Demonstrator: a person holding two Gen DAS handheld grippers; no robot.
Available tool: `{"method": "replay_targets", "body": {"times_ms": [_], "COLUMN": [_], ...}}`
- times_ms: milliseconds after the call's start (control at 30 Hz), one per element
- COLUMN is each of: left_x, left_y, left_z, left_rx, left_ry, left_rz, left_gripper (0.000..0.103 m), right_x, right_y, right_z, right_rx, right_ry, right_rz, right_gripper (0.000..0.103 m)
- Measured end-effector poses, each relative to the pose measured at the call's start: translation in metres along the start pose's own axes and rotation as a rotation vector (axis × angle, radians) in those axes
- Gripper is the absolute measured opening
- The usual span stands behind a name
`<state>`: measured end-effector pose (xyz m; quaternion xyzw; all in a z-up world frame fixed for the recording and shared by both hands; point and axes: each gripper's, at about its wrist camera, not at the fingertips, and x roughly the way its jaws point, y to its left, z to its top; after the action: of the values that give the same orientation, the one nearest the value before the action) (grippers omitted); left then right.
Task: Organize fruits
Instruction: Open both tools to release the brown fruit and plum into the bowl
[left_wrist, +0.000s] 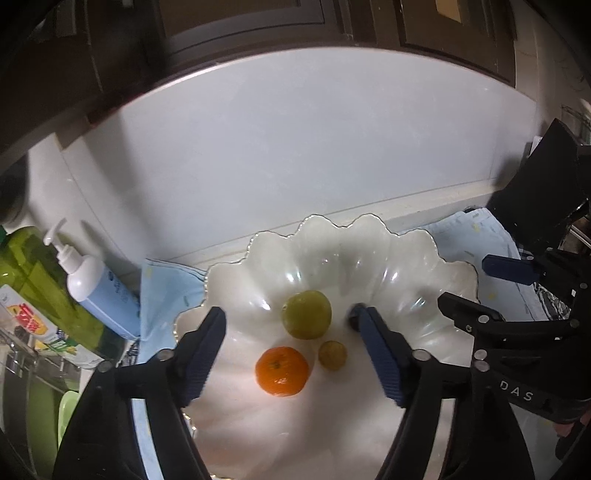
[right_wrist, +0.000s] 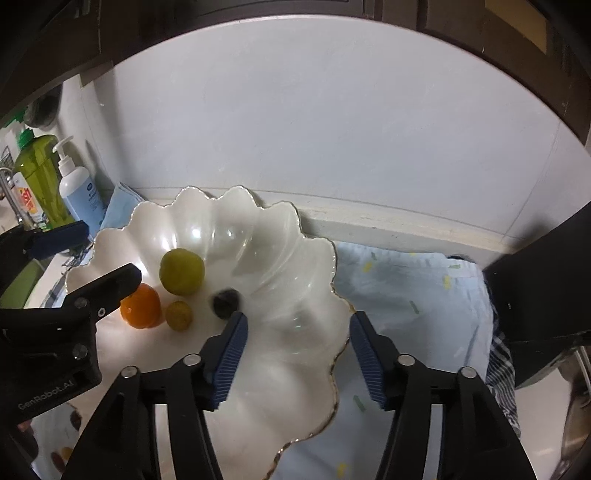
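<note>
Blue-padded fingers of the left gripper (left_wrist: 291, 325) fill the foreground of the left wrist view, spread wide and holding nothing, poised over a scalloped white bowl (left_wrist: 406, 251). Inside the bowl, between the fingers, lie a green fruit (left_wrist: 306, 314), an orange (left_wrist: 282, 371) nearer the camera, and a small yellow fruit (left_wrist: 332, 355) just beside both. Left of the bowl stand a pump bottle (left_wrist: 96, 288) and a green bottle (left_wrist: 33, 266). A light blue cloth (left_wrist: 480, 236) lies under the bowl.

From the right wrist, the right gripper (right_wrist: 298, 325) is also spread and empty, one finger over the bowl (right_wrist: 295, 236), the other past its gold rim above the cloth (right_wrist: 406, 295). A dark, blurred fruit (right_wrist: 226, 302) sits in the bowl by the finger inside it, with the green fruit (right_wrist: 181, 271), orange (right_wrist: 142, 306) and small yellow fruit (right_wrist: 178, 315) further left.
</note>
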<state>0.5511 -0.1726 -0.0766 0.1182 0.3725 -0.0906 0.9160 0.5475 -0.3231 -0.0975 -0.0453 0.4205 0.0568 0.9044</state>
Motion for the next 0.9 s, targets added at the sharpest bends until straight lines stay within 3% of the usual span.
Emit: {"method": "replay_targets", "body": {"times_ms": [333, 900], "left_x": [-0.051, -0.16], "left_y": [0.013, 0.03], "left_z": [-0.006, -0.042], "left_rx": [-0.01, 0.003], "left_ry": [-0.102, -0.274], "left_rz": [0.042, 0.121], "left_gripper": [0.089, 0.096], "right_x": [-0.041, -0.139], "right_y": [0.013, 0.042], "right_z": [-0.007, -0.032], "right_rx": [-0.01, -0.052], "right_ry": [-0.071, -0.247], "right_rz": [0.002, 0.034], "right_gripper": [0.067, 0.071]}}
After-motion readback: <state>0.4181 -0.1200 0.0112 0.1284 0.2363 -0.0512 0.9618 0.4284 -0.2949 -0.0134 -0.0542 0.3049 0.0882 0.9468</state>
